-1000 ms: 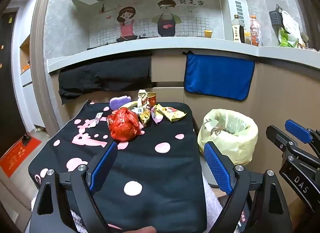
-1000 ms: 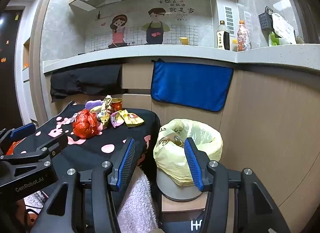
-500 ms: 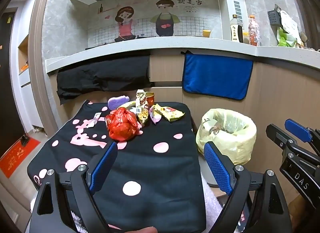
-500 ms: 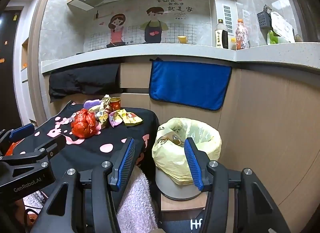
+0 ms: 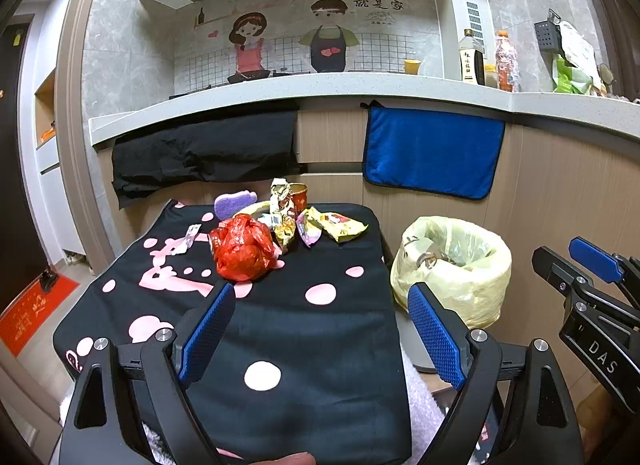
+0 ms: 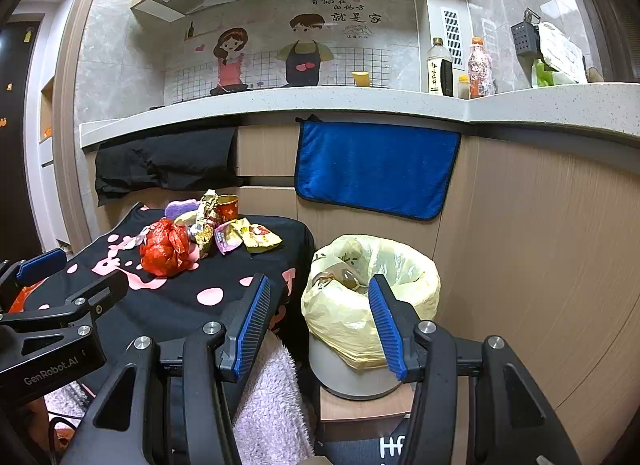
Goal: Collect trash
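Trash [image 5: 276,233] litters a pink-spotted black cloth [image 5: 300,329] below the kitchen counter [image 5: 320,87].

Kitchen counter with hanging cloths

A blue towel [image 5: 432,153] and a black cloth [image 5: 204,153] hang below the counter [image 5: 280,85]; bottles [image 6: 440,67] stand on it, under a cartoon wall sticker [image 6: 272,53].

Red bag [image 5: 242,252] on black (pink-spotted) cloth [image 5: 288,329].
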`<state>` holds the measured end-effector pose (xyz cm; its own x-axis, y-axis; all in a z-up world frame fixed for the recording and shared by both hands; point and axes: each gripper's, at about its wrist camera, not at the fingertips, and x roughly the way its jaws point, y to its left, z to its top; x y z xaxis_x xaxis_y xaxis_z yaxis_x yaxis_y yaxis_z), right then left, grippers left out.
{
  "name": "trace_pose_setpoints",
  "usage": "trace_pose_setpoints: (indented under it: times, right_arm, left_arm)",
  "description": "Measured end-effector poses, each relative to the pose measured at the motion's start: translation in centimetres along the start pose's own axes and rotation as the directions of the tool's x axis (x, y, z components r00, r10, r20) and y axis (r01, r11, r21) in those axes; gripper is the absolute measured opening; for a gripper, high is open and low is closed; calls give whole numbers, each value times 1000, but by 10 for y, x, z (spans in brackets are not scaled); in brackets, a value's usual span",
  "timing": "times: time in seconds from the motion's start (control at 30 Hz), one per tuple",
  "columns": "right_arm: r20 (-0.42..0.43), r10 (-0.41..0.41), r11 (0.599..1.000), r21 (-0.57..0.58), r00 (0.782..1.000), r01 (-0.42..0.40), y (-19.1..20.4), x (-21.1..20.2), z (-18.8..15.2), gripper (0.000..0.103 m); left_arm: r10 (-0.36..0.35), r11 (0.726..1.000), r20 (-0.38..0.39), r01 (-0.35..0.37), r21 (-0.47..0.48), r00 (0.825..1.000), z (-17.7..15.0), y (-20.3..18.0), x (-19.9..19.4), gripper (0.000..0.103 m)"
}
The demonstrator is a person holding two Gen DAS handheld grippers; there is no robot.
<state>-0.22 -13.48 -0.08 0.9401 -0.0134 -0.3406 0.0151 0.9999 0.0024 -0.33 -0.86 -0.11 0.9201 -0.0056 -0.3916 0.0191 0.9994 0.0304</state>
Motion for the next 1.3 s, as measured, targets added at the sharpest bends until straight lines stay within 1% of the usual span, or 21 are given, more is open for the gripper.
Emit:
trace_pose_setpoints:
  times: [1.3]
  right_arm:
    - [-4,-2,1000,2,1000,2,-4,1,-4,49]
  left_arm:
    - [-1,1000,0,1,-3,1000,1,1,-2,88]
